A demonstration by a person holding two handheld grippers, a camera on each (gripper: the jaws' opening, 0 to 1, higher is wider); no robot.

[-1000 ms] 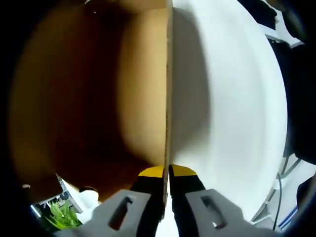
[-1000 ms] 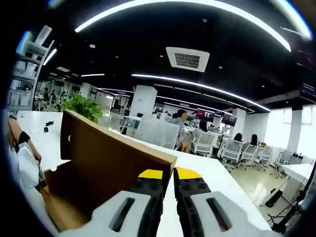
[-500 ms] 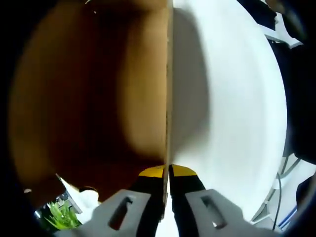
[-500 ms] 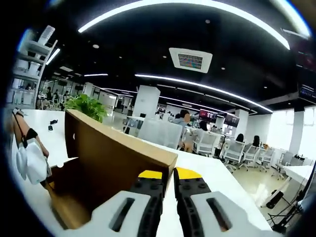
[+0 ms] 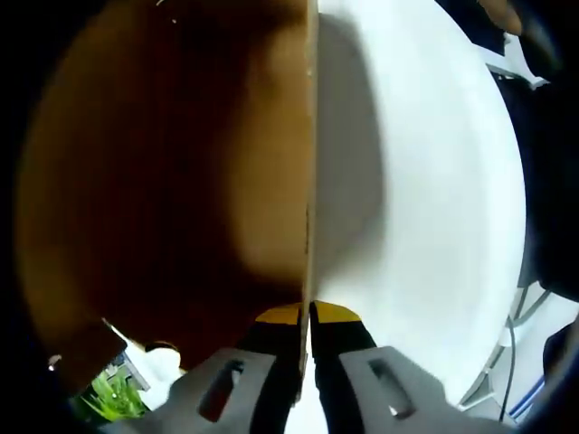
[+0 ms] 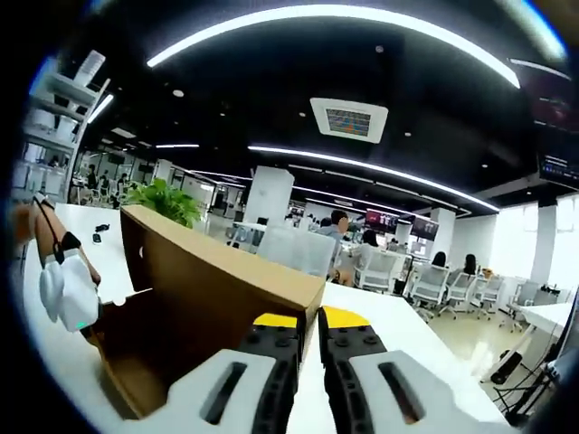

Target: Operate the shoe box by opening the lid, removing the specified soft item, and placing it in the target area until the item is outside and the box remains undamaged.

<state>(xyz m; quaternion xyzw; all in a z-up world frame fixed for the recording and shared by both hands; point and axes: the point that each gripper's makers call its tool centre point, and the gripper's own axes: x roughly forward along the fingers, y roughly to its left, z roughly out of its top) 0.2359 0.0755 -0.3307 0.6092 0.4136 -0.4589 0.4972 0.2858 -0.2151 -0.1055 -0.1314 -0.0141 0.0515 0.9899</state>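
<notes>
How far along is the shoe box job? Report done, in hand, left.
Done: the lid stands raised above the white table. In hand: the left gripper and right gripper each pinch its cardboard edge. Left: I can't see the soft item, so removing and placing it look undone.

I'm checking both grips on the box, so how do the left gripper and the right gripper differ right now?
The left gripper looks along a thin cardboard edge, brown inside to one side, white table to the other. The right gripper meets the lid at its corner and faces the open office. The left gripper's jaws visibly pinch the edge; whether the right gripper's jaws hold the lid is unclear. Both have yellow tips and nearly closed jaws.
</notes>
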